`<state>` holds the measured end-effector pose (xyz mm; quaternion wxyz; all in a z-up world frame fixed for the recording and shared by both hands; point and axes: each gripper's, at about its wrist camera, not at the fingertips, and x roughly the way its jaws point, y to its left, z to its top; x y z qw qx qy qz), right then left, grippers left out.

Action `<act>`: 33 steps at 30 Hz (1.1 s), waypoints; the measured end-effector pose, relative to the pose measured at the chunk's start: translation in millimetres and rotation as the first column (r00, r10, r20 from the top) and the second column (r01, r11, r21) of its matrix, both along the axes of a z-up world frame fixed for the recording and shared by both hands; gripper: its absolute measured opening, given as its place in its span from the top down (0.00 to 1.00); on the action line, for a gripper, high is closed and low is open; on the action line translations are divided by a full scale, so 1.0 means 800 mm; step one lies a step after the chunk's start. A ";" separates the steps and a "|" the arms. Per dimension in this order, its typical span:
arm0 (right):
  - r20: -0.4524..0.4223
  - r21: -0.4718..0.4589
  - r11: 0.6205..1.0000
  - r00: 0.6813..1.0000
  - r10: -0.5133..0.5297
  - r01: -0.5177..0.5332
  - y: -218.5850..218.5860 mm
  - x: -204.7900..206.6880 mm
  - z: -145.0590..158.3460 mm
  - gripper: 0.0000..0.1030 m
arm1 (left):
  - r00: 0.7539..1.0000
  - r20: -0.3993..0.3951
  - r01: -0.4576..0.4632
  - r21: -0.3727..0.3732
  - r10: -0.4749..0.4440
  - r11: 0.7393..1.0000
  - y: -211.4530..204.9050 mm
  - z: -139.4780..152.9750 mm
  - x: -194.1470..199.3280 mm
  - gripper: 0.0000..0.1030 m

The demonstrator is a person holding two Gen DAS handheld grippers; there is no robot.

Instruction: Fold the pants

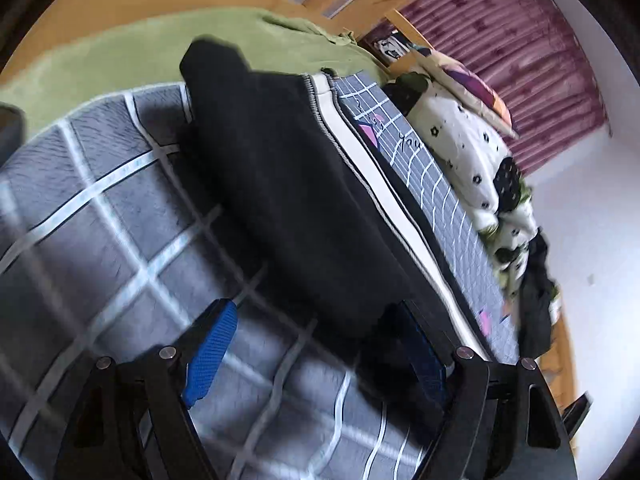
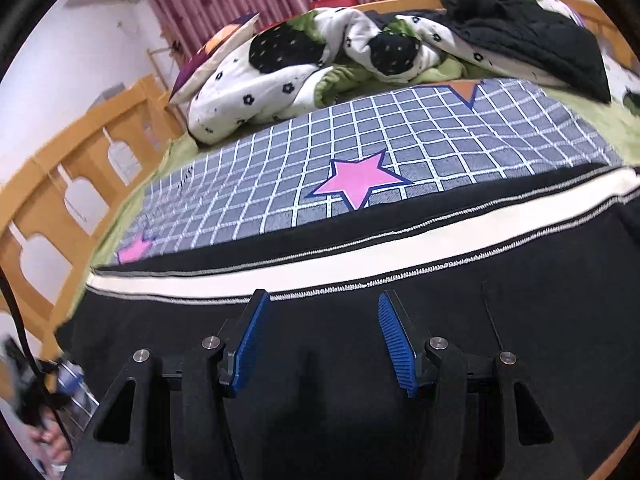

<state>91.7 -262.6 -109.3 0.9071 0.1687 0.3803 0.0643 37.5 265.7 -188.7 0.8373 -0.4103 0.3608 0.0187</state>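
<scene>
Black pants [image 1: 288, 184] with a white side stripe [image 1: 352, 148] lie stretched along the grey checked bedsheet [image 1: 100, 216]. My left gripper [image 1: 320, 344] is open, its jaws wide apart at the near end of the pants, with the right finger lying against the dark cloth. In the right wrist view the pants [image 2: 400, 360] fill the lower half, with the white stripe [image 2: 360, 252] running across. My right gripper [image 2: 320, 308] is open just above the black fabric, holding nothing.
A crumpled white floral quilt [image 2: 280, 76] and a pile of dark clothes [image 2: 520, 36] lie at the far side of the bed. A wooden bed rail [image 2: 60, 184] runs along the left. A green blanket [image 1: 120, 52] lies beyond the sheet.
</scene>
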 end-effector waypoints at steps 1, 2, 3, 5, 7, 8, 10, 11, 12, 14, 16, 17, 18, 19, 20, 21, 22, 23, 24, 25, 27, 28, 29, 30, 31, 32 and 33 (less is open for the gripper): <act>0.002 0.015 1.000 1.000 0.000 -0.001 -0.002 0.000 0.000 0.46 | 1.000 0.018 -0.003 0.009 0.003 1.000 0.001 0.001 0.004 0.22; 0.002 0.020 1.000 1.000 0.002 -0.002 -0.003 0.000 0.000 0.46 | 0.999 0.031 -0.012 0.022 0.011 1.000 0.001 0.003 0.008 0.22; 0.002 0.020 1.000 1.000 0.005 -0.005 -0.002 -0.001 0.000 0.46 | 0.999 0.040 -0.021 0.026 0.020 0.999 0.003 0.002 0.019 0.22; -0.004 0.018 1.000 1.000 0.012 -0.012 0.000 -0.001 -0.002 0.46 | 0.998 0.028 -0.057 0.014 0.057 0.998 0.009 -0.001 0.037 0.25; -0.008 0.019 1.000 1.000 0.022 -0.021 0.003 0.001 -0.004 0.46 | 0.995 0.009 -0.095 0.022 0.095 0.995 0.014 0.001 0.054 0.35; -0.011 0.016 1.000 1.000 0.022 -0.021 0.004 0.001 -0.005 0.46 | 0.995 -0.010 -0.095 0.036 0.096 0.995 0.015 0.001 0.060 0.52; -0.023 0.010 1.000 0.999 0.025 -0.025 0.006 0.005 -0.009 0.46 | 0.992 -0.095 -0.068 0.127 0.080 0.990 0.010 0.002 0.082 0.77; -0.031 0.004 1.000 0.999 0.026 -0.025 0.008 0.007 -0.012 0.46 | 0.994 -0.092 -0.047 0.164 0.063 0.985 0.009 0.010 0.084 0.83; -0.036 0.000 1.000 0.999 0.024 -0.024 0.009 0.007 -0.013 0.46 | 0.997 -0.064 -0.035 0.212 0.049 0.977 0.009 0.029 0.081 0.84; -0.039 -0.007 1.000 0.999 0.026 -0.026 0.009 0.006 -0.015 0.46 | 1.000 -0.004 -0.019 0.298 0.022 0.954 0.010 0.066 0.069 0.82; -0.038 -0.006 1.000 0.999 0.019 -0.019 0.008 0.003 -0.015 0.46 | 1.000 -0.023 0.010 0.391 -0.001 0.921 0.006 0.089 0.062 0.71; -0.038 0.003 1.000 0.999 0.021 -0.021 0.006 0.002 -0.014 0.46 | 0.997 -0.070 -0.004 0.453 0.040 0.891 0.007 0.092 0.058 0.57; -0.036 0.008 1.000 0.999 0.024 -0.024 0.005 0.001 -0.014 0.46 | 0.987 -0.112 -0.039 0.526 0.115 0.850 0.010 0.095 0.054 0.43; -0.031 0.010 1.000 0.999 0.023 -0.023 0.004 0.000 -0.012 0.46 | 0.978 -0.126 -0.069 0.562 0.168 0.824 0.014 0.096 0.047 0.40; -0.026 0.011 1.000 0.999 0.021 -0.020 0.003 -0.001 -0.010 0.46 | 0.965 -0.124 -0.115 0.594 0.232 0.796 0.020 0.098 0.034 0.40; -0.023 0.014 1.000 1.000 0.021 -0.021 0.002 -0.001 -0.009 0.46 | 0.957 -0.110 -0.153 0.595 0.269 0.789 0.027 0.101 0.020 0.40; -0.021 0.020 1.000 1.000 0.023 -0.022 0.002 -0.001 -0.008 0.46 | 0.959 -0.099 -0.163 0.578 0.267 0.800 0.032 0.103 0.012 0.40; -0.021 0.023 0.999 1.000 0.024 -0.023 0.001 -0.002 -0.008 0.46 | 0.962 -0.094 -0.163 0.556 0.257 0.815 0.037 0.105 0.005 0.40; -0.020 0.026 0.999 0.999 0.025 -0.025 0.001 -0.002 -0.008 0.46 | 0.962 -0.096 -0.161 0.551 0.254 0.819 0.040 0.111 0.000 0.40; -0.020 0.028 0.999 0.999 0.027 -0.026 0.001 -0.002 -0.007 0.46 | 0.964 -0.090 -0.159 0.557 0.250 0.815 0.040 0.114 -0.002 0.40; -0.022 0.034 0.999 0.999 0.029 -0.028 0.002 -0.002 -0.007 0.46 | 0.977 -0.059 -0.136 0.571 0.206 0.809 0.028 0.127 0.009 0.40; -0.023 0.037 0.999 0.999 0.031 -0.030 0.002 -0.002 -0.007 0.46 | 0.985 -0.051 -0.109 0.569 0.167 0.815 0.020 0.132 0.019 0.40; -0.024 0.040 0.999 0.999 0.034 -0.033 0.003 -0.002 -0.008 0.46 | 0.990 -0.048 -0.084 0.565 0.134 0.821 0.013 0.135 0.032 0.40; -0.024 0.040 0.999 0.999 0.036 -0.035 0.003 -0.003 -0.008 0.46 | 0.993 -0.044 -0.065 0.563 0.108 0.824 0.009 0.135 0.041 0.40; -0.023 0.035 0.999 0.999 0.037 -0.037 0.004 -0.003 -0.008 0.46 | 0.996 -0.039 -0.044 0.563 0.080 0.825 0.006 0.134 0.052 0.40; -0.022 0.026 0.999 0.999 0.037 -0.037 0.005 -0.004 -0.008 0.46 | 0.998 -0.035 -0.021 0.568 0.050 0.823 0.002 0.130 0.070 0.40; -0.022 0.019 0.999 0.999 0.038 -0.037 0.006 -0.003 -0.008 0.46 | 0.998 -0.040 -0.008 0.576 0.038 0.818 -0.002 0.125 0.084 0.40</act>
